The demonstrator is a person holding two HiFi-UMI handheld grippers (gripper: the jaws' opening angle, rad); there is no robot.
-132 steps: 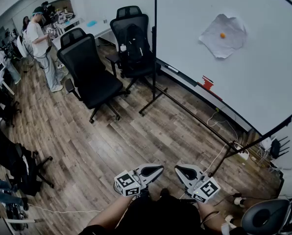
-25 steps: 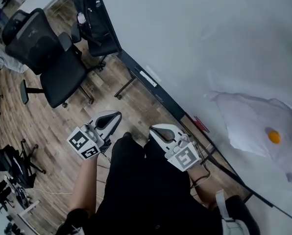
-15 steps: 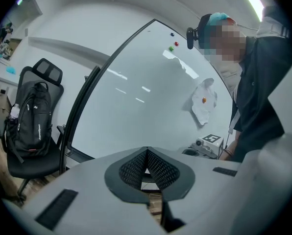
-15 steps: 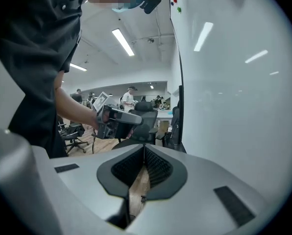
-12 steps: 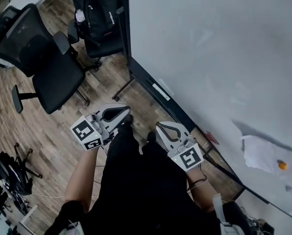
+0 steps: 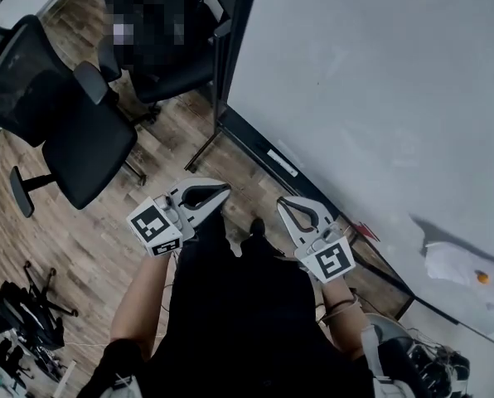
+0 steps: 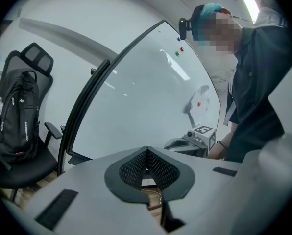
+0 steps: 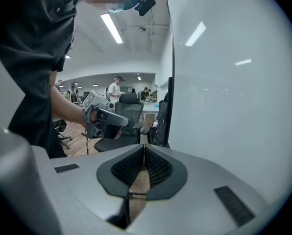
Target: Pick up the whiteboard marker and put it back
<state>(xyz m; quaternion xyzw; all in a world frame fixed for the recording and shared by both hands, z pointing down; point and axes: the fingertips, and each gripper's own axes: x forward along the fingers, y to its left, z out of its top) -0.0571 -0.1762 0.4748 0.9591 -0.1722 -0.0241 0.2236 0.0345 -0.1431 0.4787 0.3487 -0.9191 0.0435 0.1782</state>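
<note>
Whiteboard (image 6: 380, 81) has shifted slightly rightward in the head view since half a second ago. Before it hover the left gripper (image 6: 223, 190) and right gripper (image 6: 283, 202), each with jaws pressed together on nothing. A small red item (image 6: 365, 231) lies on the tray (image 6: 259, 143); whether it is the whiteboard marker, I cannot tell.

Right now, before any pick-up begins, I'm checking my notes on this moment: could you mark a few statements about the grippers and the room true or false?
1. The left gripper holds a marker. False: its jaws are shut with nothing between them.
2. The right gripper is shut and empty. True.
3. An orange magnet pins crumpled paper to the whiteboard. True.
4. The floor is carpeted. False: it is wood planks.
</note>
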